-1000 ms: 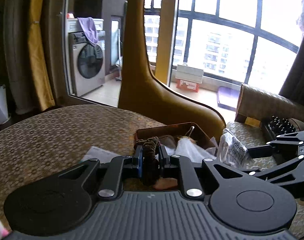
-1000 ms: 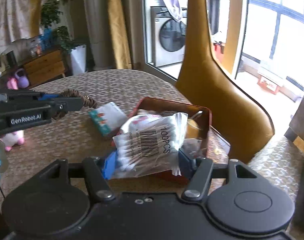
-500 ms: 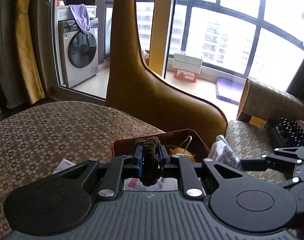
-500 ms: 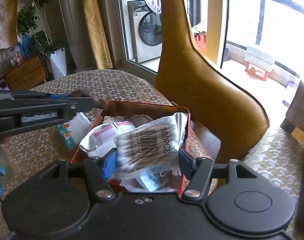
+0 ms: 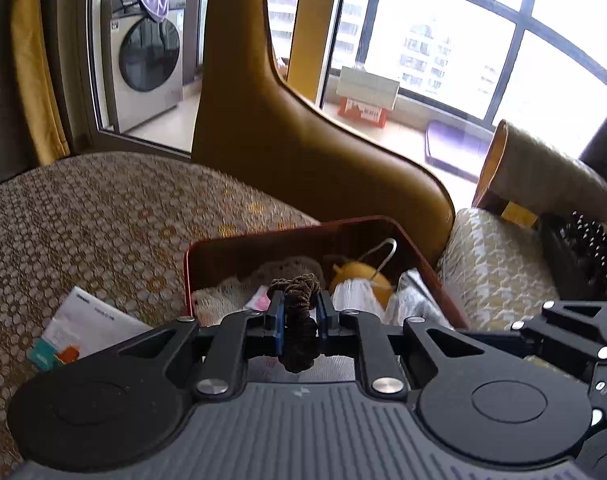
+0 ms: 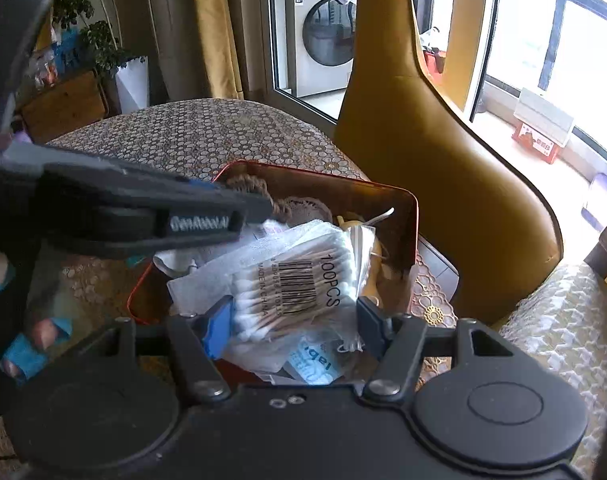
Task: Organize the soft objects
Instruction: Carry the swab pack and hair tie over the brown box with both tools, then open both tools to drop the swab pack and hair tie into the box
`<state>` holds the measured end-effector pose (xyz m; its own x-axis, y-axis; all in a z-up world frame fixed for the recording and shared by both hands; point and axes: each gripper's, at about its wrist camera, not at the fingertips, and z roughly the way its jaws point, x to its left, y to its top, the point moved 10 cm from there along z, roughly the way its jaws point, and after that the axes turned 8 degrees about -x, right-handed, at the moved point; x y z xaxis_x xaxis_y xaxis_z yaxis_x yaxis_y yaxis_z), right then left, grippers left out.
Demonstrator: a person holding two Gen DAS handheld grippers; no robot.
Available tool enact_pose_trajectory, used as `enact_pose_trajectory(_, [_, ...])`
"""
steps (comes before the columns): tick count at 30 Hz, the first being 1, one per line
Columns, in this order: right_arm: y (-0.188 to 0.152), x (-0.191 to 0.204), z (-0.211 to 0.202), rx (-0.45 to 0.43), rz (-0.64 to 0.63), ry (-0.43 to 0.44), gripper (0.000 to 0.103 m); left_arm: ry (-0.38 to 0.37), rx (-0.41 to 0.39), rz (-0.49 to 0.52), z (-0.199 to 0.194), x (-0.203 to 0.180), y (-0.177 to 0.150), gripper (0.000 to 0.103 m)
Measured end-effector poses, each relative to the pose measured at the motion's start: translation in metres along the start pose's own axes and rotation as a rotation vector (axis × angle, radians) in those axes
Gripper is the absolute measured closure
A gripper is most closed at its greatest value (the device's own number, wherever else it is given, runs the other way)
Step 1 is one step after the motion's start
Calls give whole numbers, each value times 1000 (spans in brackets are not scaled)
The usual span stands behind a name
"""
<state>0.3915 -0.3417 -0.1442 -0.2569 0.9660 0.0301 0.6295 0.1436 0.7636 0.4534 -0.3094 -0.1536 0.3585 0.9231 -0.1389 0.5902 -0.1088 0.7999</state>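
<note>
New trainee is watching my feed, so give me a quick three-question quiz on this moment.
1. True or false: the left gripper is shut on a brown hair tie.
2. What does the right gripper hold? A) bag of cotton swabs B) plush toy C) booklet
3. Fill in: both grippers are over the red ____.

Key: 1 true. 2 A, the bag of cotton swabs. 3 tin, already holding soft items.

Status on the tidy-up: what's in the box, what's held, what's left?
Done: red box already holds a crocheted piece and other packets. In hand: left gripper grips a brown scrunchie; right gripper clamps the cotton swab bag over the box. Left: release both, then the tissue pack on the table.
</note>
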Motion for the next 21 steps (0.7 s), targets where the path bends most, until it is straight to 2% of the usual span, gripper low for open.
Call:
enact_pose_trajectory(8, [-3,-3,3,4,12,-2,35,23,35,-11,7,4,-12,87])
enact_pose_trajectory(12, [-3,-1,4,0,8,-3,29,27,36,-8,5,4,-14,82])
enact_pose_trajectory(14, [-3,0,3,-2,8,-3,28,32,35,-8,4,5,-15,76])
enact_pose_trajectory(15, [-4,0,3,-2,8,-5,26,36,32,-6,3,5,-15,67])
enact_pose_trajectory(16, [-4,0,3,-4,6,-5,25,41,27,-4,2,5,-15,51])
enact_pose_trajectory(18, [-3,2,2,-9,-2,-6,23,61,2,2,-3,7,-12,30])
enact_pose_trajectory(21, [-3,3,-1,-16,-7,-10,22,47,-13,8,-9,7,-9,29])
